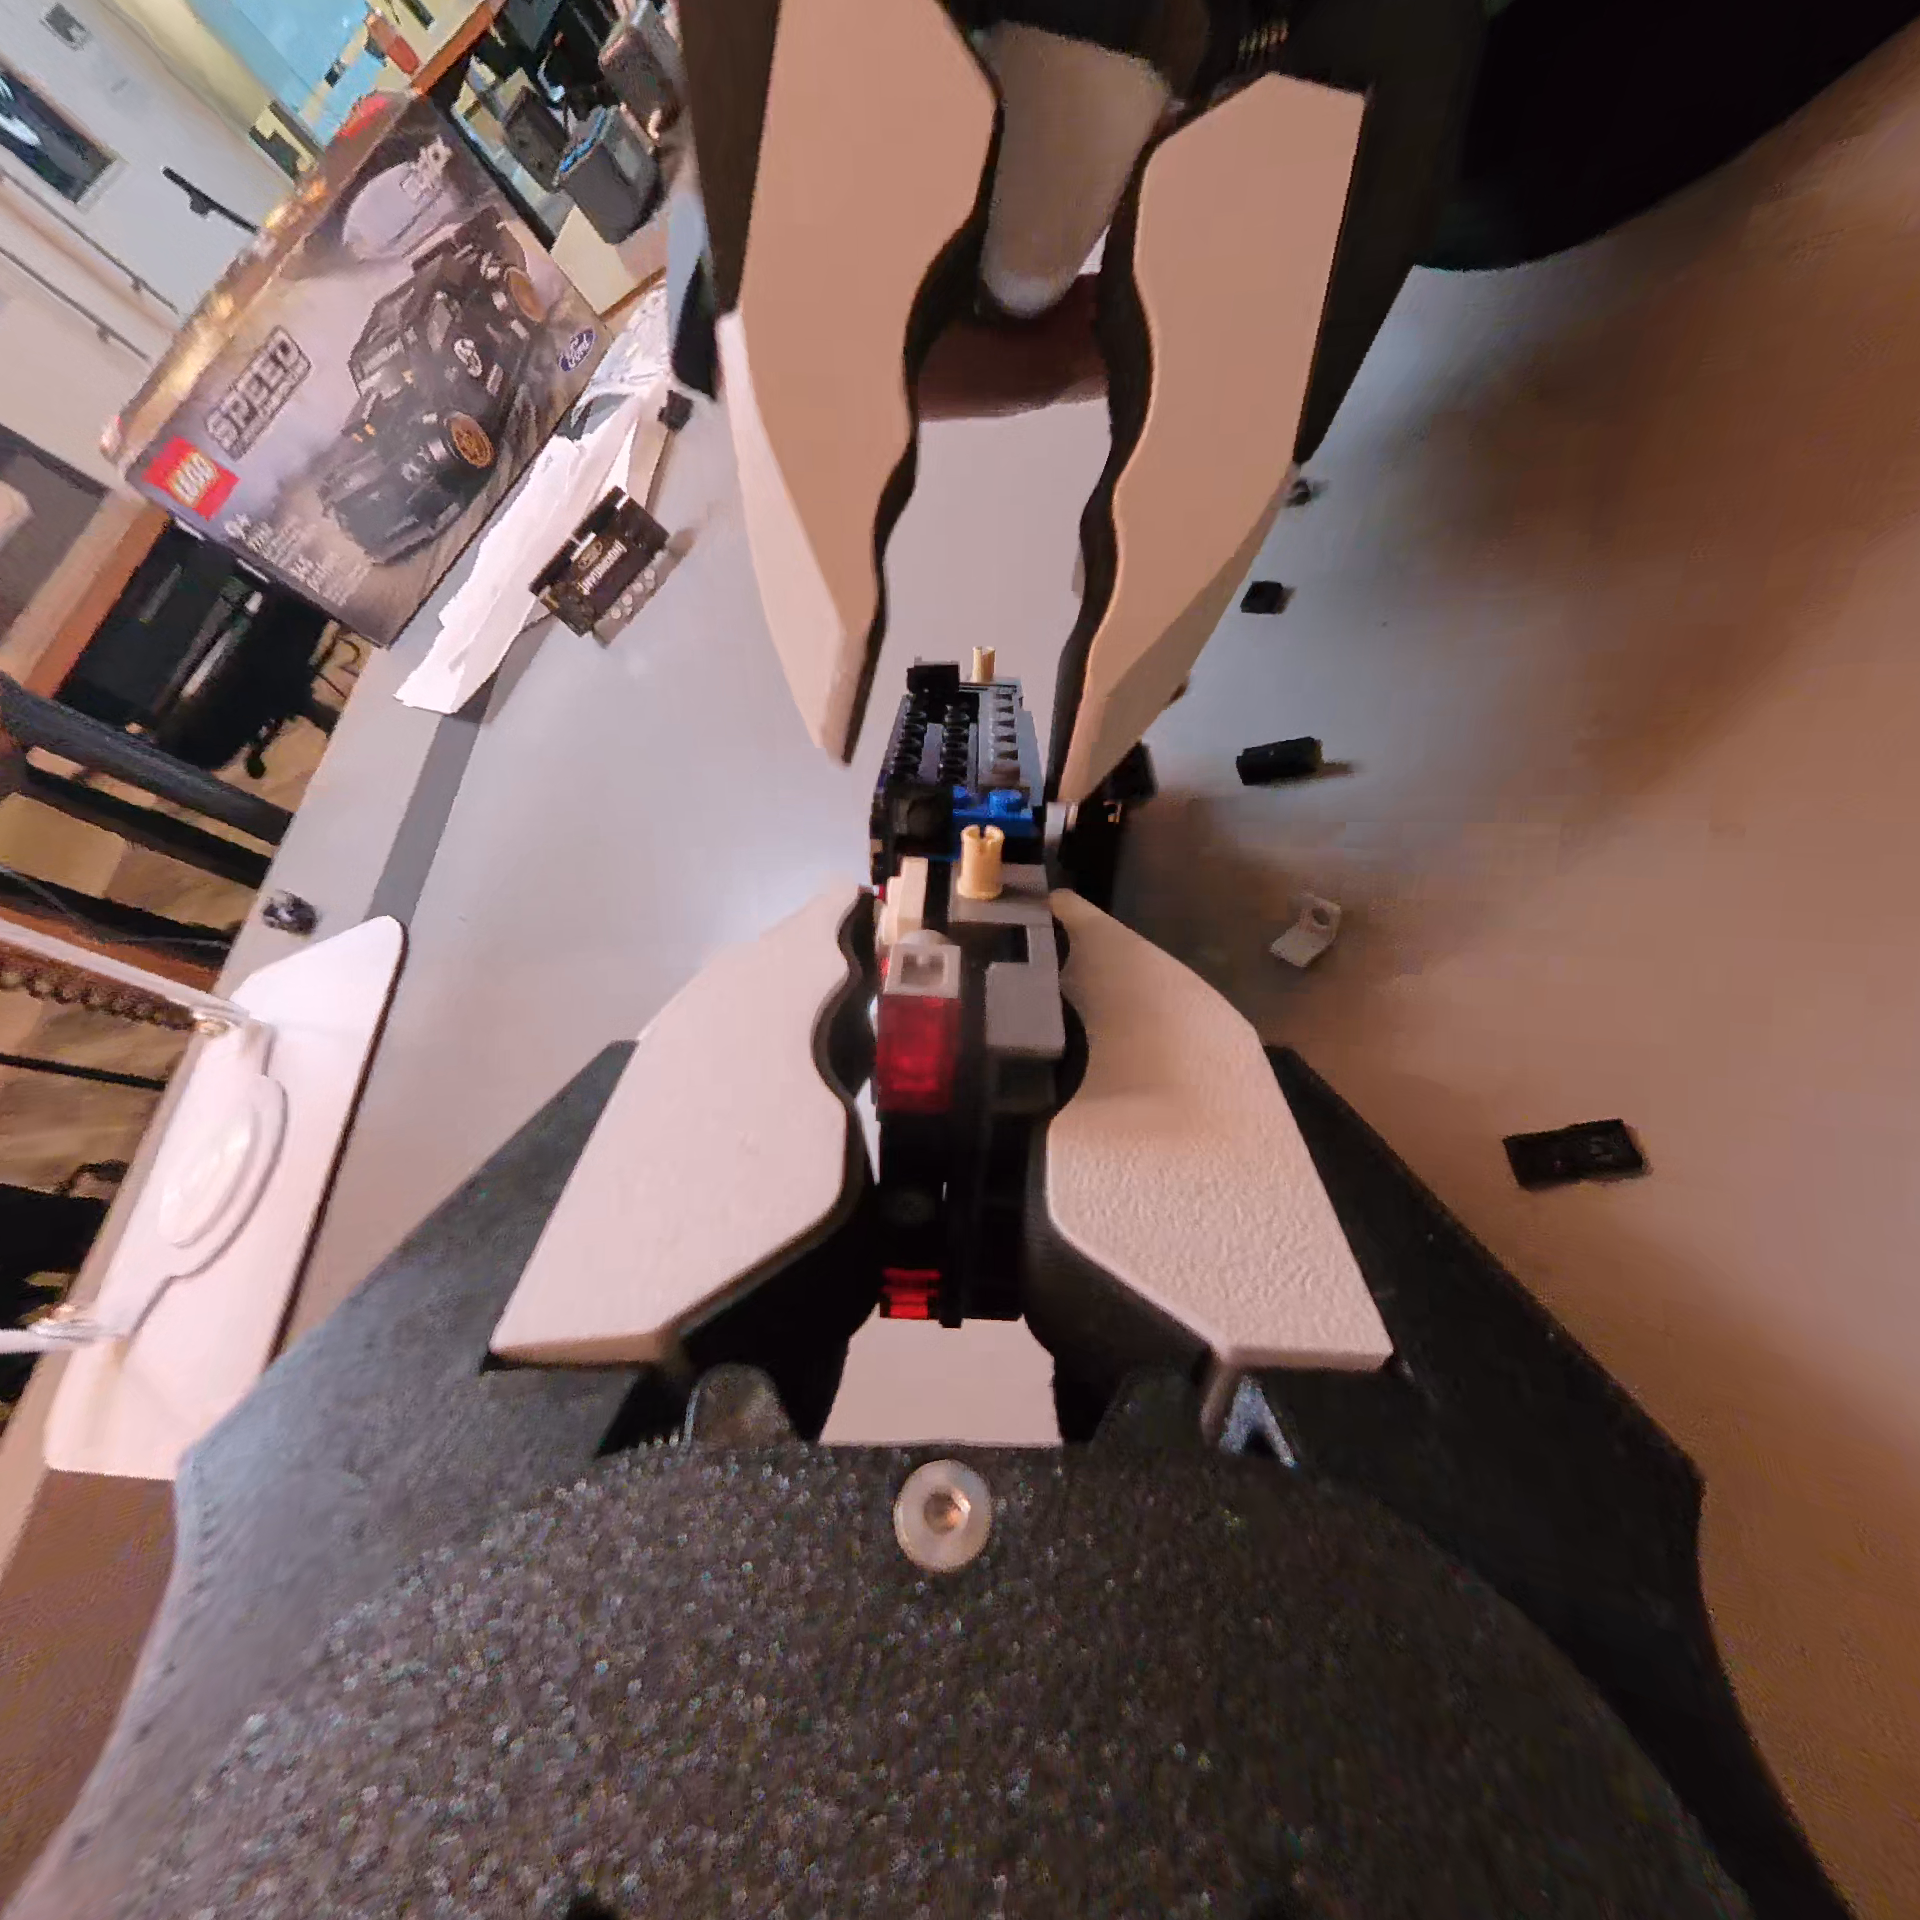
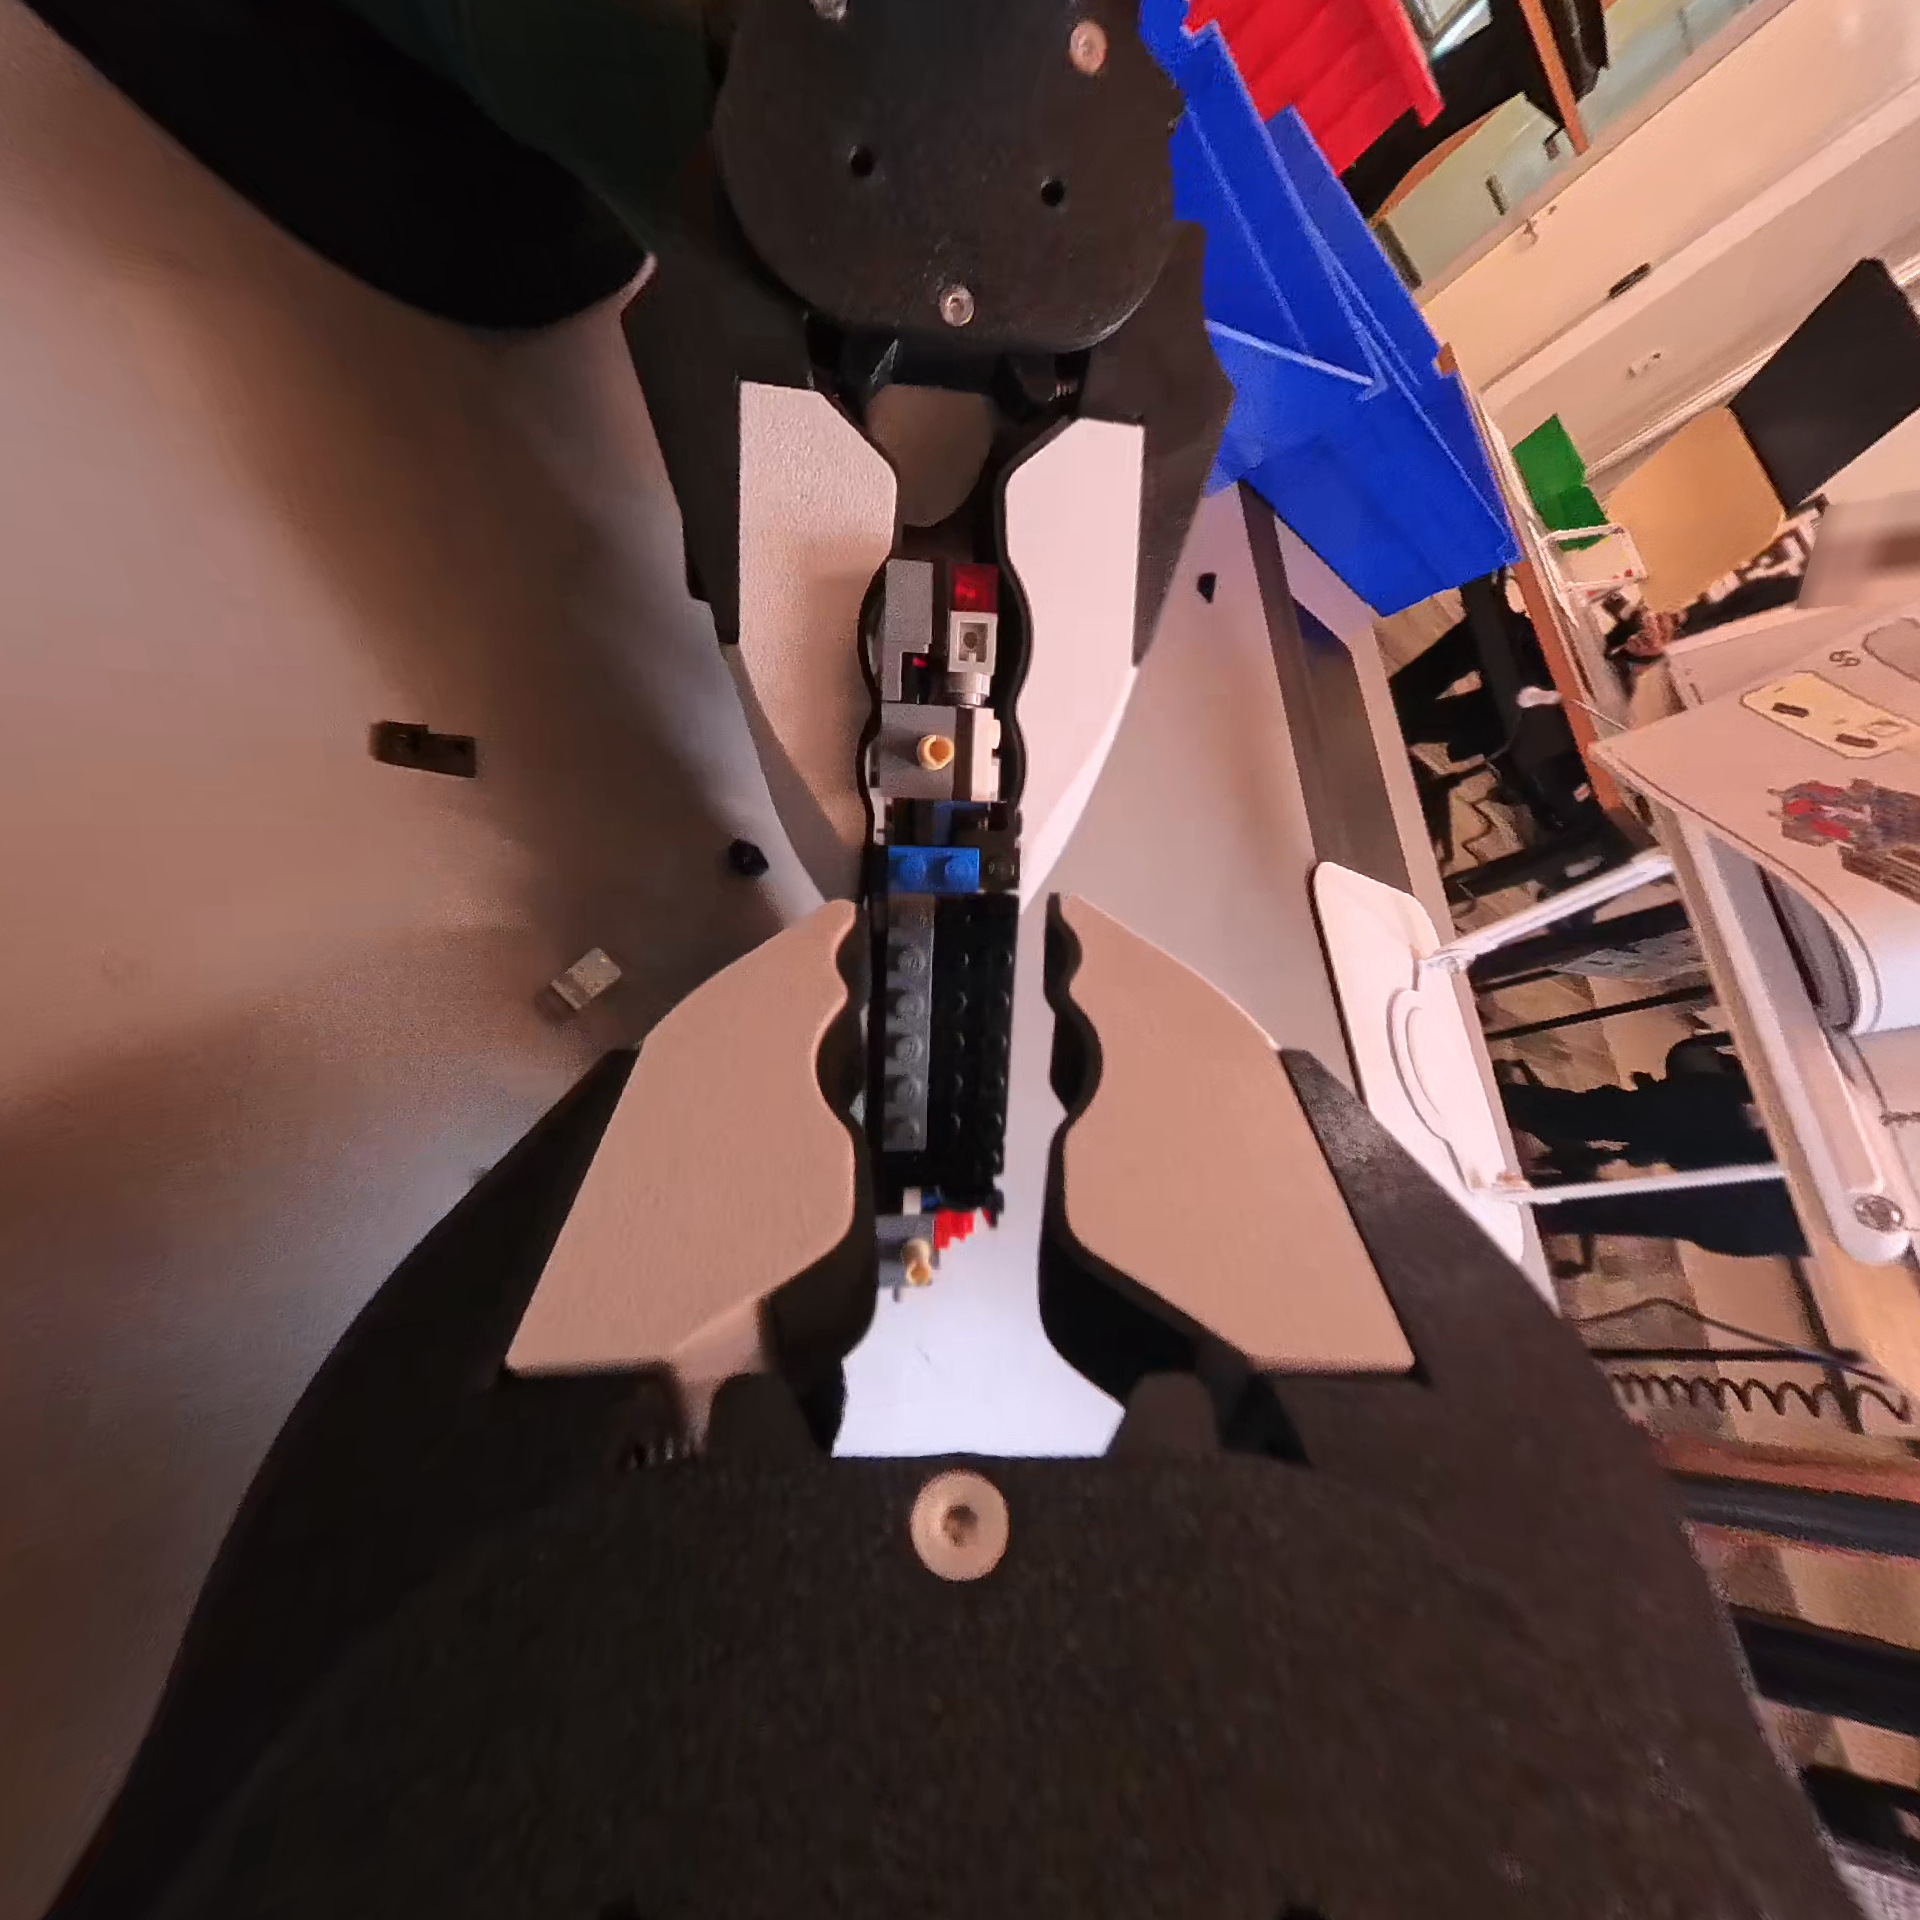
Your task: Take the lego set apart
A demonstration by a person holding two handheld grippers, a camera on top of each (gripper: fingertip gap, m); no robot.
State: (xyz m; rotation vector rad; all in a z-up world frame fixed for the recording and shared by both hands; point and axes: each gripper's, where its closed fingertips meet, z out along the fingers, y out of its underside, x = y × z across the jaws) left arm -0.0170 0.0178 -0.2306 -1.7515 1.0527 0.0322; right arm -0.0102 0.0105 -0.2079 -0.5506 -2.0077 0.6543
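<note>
Left gripper (image 1: 956,1039): nearest the lens in the left wrist view, its fingers (image 1: 727,1122) are pressed on the end of the lego set (image 1: 966,997) that carries the red translucent piece; the clamp looks meant to anchor that end.

Right gripper (image 2: 951,1049): faces the left one nose to nose. In its own view one finger (image 2: 727,1122) lies against the grey studded plate (image 2: 906,1029), while the other stands just apart from the black bricks, with white tabletop showing in the gap. From the left wrist view its tips straddle the far end of the build. I judge it not clamped.

Lego set: a narrow black, grey and blue assembly spanning between both grippers above the tabletop (image 1: 623,790), so each end can be worked against the other.

Tan pins (image 1: 978,854): two stick out of the build, not yet pulled.

Loose pieces: a flat black tile (image 1: 1574,1151), a small black brick (image 1: 1280,758) and a light grey bracket (image 1: 1307,927) lie well apart on the tabletop, clear of the working spot.

Lego box (image 1: 364,384): stands at the tabletop's far side, out of the way.

Blue bin (image 2: 1340,343): sits behind the left gripper, possibly for parts.

Progress: partly dismantled, with the core still joined.
</note>
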